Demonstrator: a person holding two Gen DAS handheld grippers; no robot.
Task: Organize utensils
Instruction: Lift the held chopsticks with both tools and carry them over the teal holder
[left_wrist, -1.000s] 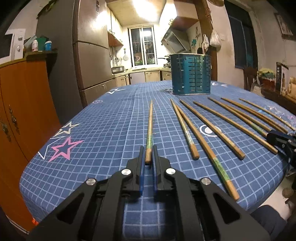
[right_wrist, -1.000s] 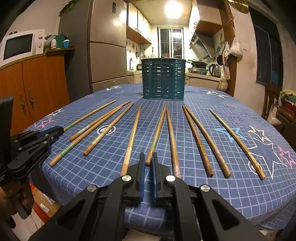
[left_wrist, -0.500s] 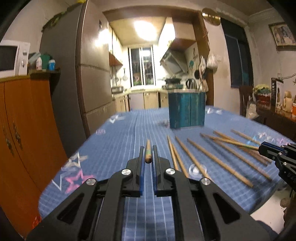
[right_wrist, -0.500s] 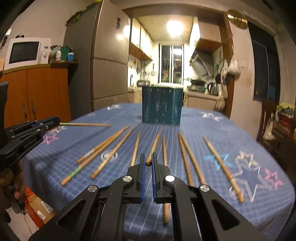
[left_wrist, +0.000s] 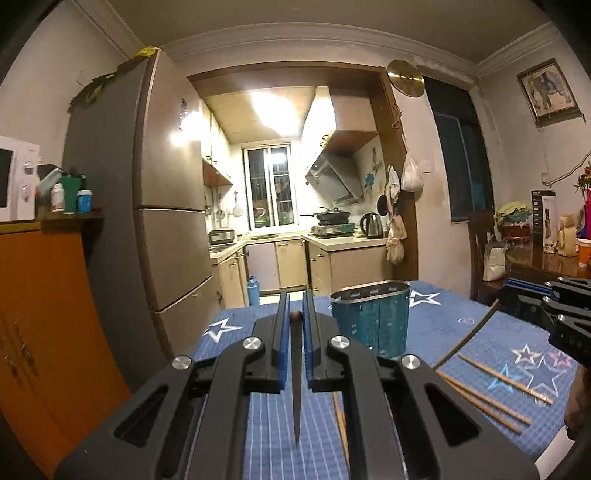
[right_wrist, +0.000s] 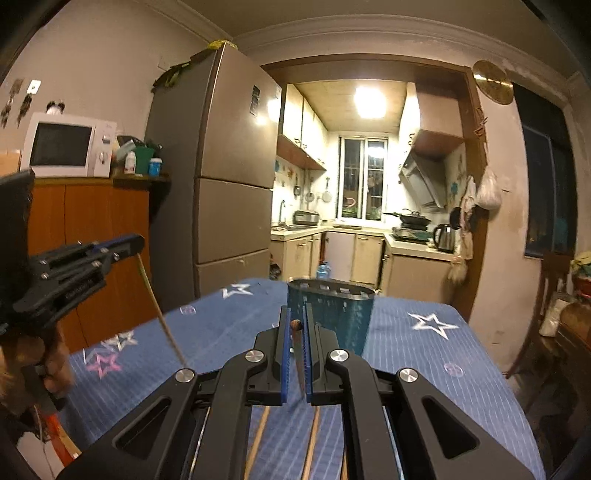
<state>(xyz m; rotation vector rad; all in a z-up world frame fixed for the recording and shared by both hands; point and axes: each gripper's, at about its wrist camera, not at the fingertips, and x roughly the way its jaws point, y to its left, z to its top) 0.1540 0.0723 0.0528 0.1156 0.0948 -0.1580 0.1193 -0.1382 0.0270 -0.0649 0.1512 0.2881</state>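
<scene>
1. Left wrist view: blue star-print tablecloth (left_wrist: 461, 332) under a teal slotted utensil holder (left_wrist: 370, 321), well back from the near edge.
2. Loose chopsticks (left_wrist: 495, 391) lying right of it.
3. Left gripper (left_wrist: 295, 314) clamped on one chopstick (left_wrist: 296, 387), tip hanging down.
4. Right gripper (right_wrist: 296, 325) likewise pinching a chopstick (right_wrist: 300, 373) above the cloth.

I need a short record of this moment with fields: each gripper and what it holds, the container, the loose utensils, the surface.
left gripper: shut on a chopstick that hangs down from the jaws
right gripper: shut on a second chopstick, also hanging
holder: teal, perforated, upright on the table, no chopsticks seen in it
loose chopsticks: several lying on the cloth
tablecloth: blue with stars
</scene>
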